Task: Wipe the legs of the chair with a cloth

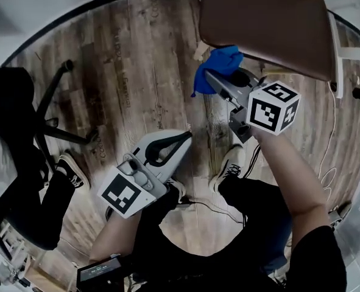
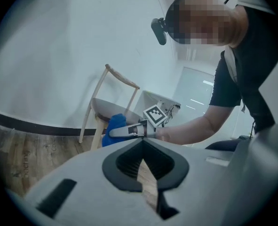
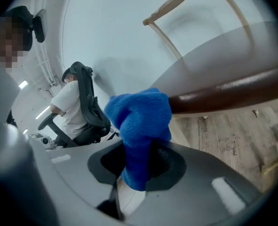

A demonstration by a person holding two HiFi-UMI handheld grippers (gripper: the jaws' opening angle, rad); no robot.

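Standing at 9 o'clock in the head view, a black office chair [image 1: 21,132] occupied the wooden floor [image 1: 137,72]. At 7 o'clock the left tongs [image 1: 184,137] were held low near the body, tips aimed toward 2 o'clock, closed on nothing. The right forearm [image 1: 289,169] reached forward toward 12 o'clock, its right tongs [image 1: 211,76] clamped on the blue cloth [image 1: 221,61]. The cloth was bunched just under the seat of the chair [image 1: 271,23], against a pale front leg [image 2: 99,134].
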